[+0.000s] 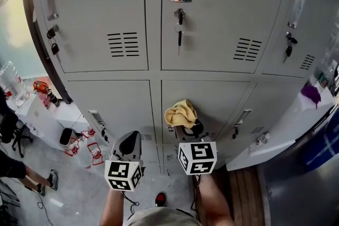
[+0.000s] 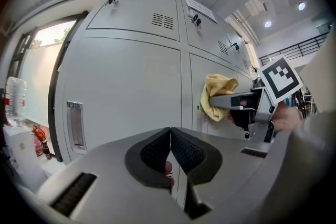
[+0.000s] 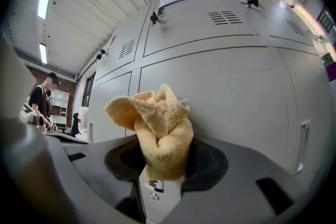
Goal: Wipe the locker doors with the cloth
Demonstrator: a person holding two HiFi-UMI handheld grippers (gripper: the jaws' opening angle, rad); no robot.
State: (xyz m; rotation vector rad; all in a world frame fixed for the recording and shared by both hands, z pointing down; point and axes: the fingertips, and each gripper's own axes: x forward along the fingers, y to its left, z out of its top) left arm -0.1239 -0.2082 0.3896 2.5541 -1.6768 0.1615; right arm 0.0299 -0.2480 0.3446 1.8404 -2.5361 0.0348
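While my right tool clamps the bunched cloth at the lower middle door, I judge it best to press flat and sweep in overlapping strokes. My left tool is closed on nothing. The left gripper view shows the cloth side-on, near the door; the right gripper view hides that gap.

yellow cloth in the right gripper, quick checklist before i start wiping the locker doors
1. Yellow terry cloth clamped in right gripper: ok.
2. Cloth spread flat for wiping: not ok, it is bunched.
3. Cloth touching the grey metal lower middle locker door: cannot tell.
4. Left gripper shut, holding nothing, off the doors: ok.
5. Hanging keys on the upper door, well above the cloth: ok.
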